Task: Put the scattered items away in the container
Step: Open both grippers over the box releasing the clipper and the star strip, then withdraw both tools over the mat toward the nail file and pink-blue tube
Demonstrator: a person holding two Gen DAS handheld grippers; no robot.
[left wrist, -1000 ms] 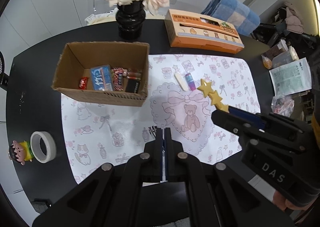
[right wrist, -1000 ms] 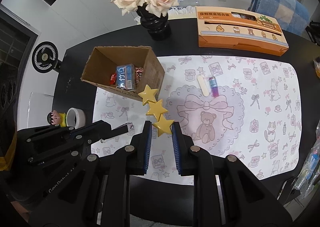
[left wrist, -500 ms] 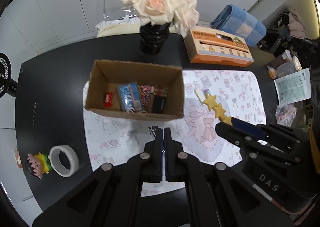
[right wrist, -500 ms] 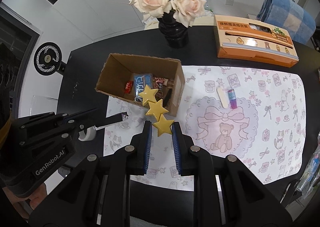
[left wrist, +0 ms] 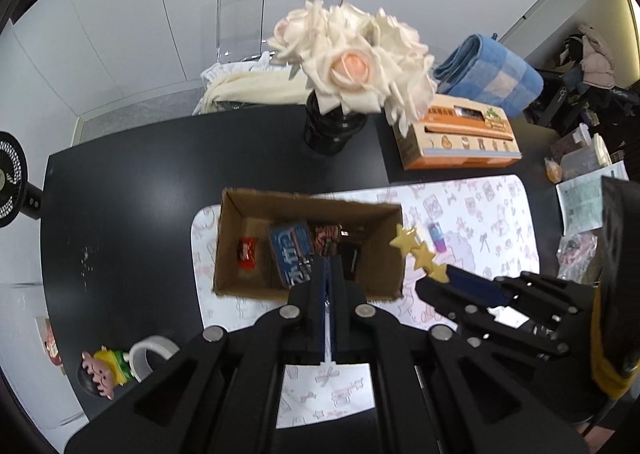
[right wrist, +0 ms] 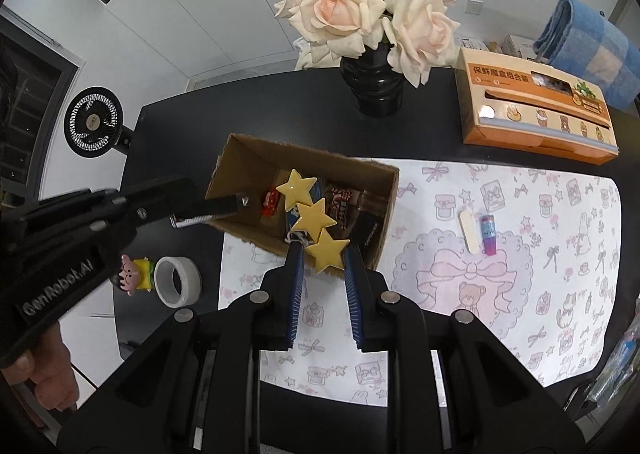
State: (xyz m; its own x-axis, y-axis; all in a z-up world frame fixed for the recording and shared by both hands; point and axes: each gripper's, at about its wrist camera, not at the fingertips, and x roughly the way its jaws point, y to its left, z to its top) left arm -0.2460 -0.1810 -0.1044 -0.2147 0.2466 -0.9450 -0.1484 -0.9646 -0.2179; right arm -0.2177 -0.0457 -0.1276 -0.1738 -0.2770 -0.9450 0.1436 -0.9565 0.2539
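An open cardboard box [left wrist: 308, 196] [right wrist: 385, 210] stands on the patterned mat with several snack packets inside. My right gripper [right wrist: 322, 254] [left wrist: 444, 274] is shut on a yellow three-star clip [right wrist: 316, 214] [left wrist: 418, 252], which hangs above the box's right half. At the box's near wall, my left gripper [left wrist: 328, 266] [right wrist: 240, 199] is shut, with a small metal item [right wrist: 188, 220] pinched at its tips. A white nail file [right wrist: 468, 232] and a purple tube [right wrist: 489, 234] [left wrist: 437, 238] lie on the mat to the right of the box.
A black vase of pale roses [right wrist: 376, 90] stands behind the box. An orange carton [right wrist: 536, 106] sits at the back right. A tape roll [right wrist: 176, 282] and a small figurine [right wrist: 134, 274] lie left of the mat. A fan [right wrist: 94, 120] stands beyond the table's left edge.
Both grippers have moved forward to the box. The star clip went from over the mat to over the box opening. The left gripper's tips now reach the box's near wall.
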